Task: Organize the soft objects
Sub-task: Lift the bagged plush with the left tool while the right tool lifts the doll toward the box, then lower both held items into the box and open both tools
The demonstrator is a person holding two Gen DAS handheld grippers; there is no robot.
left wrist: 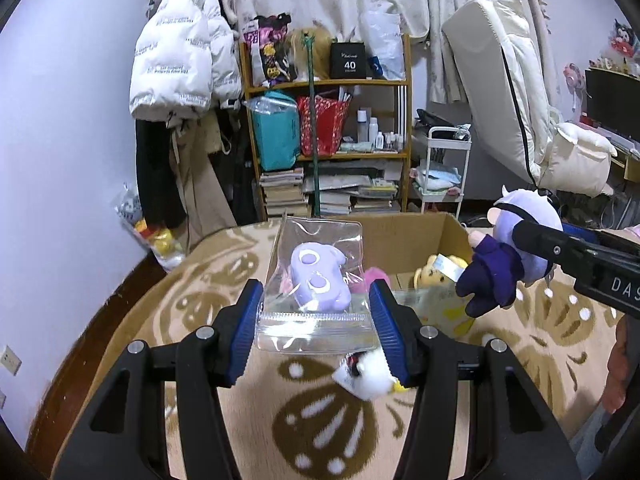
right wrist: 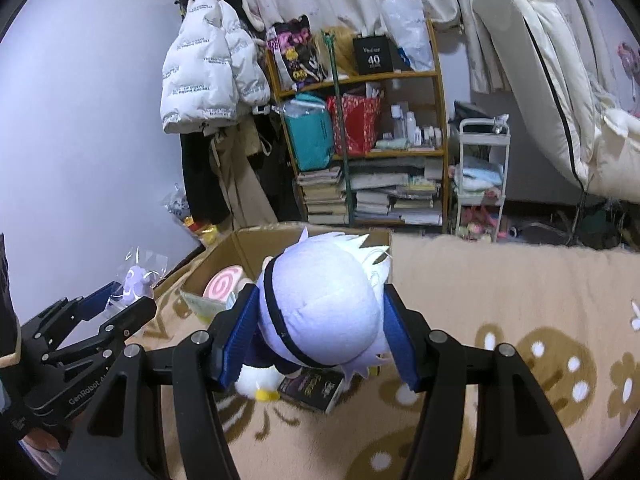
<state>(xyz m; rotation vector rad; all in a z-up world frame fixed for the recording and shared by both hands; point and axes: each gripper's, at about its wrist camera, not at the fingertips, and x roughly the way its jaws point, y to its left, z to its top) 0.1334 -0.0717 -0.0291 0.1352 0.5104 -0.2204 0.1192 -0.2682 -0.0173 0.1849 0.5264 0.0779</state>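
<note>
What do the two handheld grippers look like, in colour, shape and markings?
The left gripper and the right gripper look alike: black angular linkage arms with silver round bolts, and two ribbed blue finger pads. White lettering marks the bodies: "GenRobot" on the left, "DAS" on the right. No cables are visible.

Black frames, blue jaws (silver screws)

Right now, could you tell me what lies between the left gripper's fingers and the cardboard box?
Only the bagged purple toy that the left gripper clamps; its clear bag reaches toward the cardboard box in the left wrist view.
</note>
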